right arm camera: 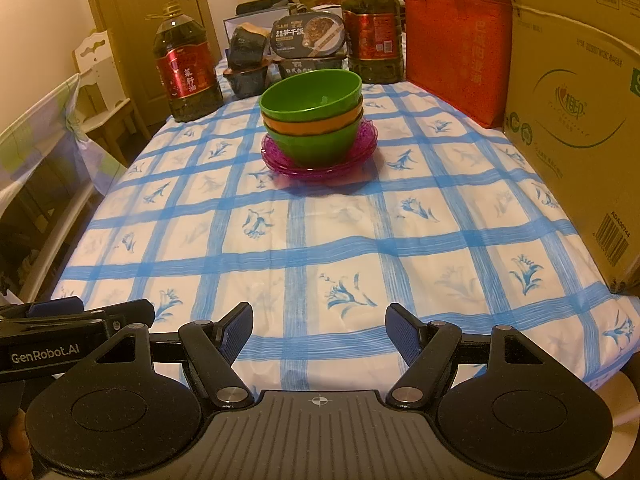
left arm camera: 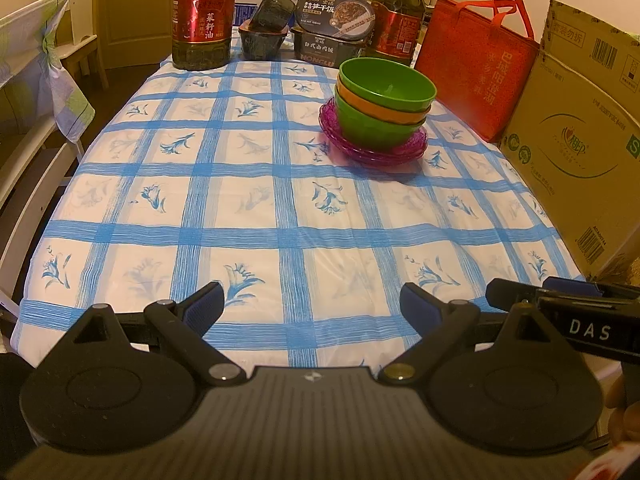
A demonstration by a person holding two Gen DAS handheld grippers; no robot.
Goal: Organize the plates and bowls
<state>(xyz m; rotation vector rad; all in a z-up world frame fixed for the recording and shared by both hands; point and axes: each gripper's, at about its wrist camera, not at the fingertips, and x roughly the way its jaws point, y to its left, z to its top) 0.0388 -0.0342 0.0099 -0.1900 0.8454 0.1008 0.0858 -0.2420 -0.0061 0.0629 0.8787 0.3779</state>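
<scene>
A stack of three bowls (left arm camera: 384, 104), green, orange and green, sits on a pile of purple plates (left arm camera: 372, 150) on the blue-checked tablecloth (left arm camera: 240, 208). In the right wrist view the bowls (right arm camera: 314, 116) stand on the plates (right arm camera: 320, 164) at the table's middle. My left gripper (left arm camera: 312, 300) is open and empty above the near table edge, far from the stack. My right gripper (right arm camera: 319, 322) is open and empty, also near the front edge. Each gripper shows at the other view's side.
Two oil bottles (left arm camera: 204, 12) (left arm camera: 396, 20), food boxes (left arm camera: 334, 28) and dark containers (left arm camera: 264, 28) line the far edge. A red bag (left arm camera: 476, 68) and a cardboard box (left arm camera: 576, 148) stand along the right. A chair (left arm camera: 36, 92) is at the left.
</scene>
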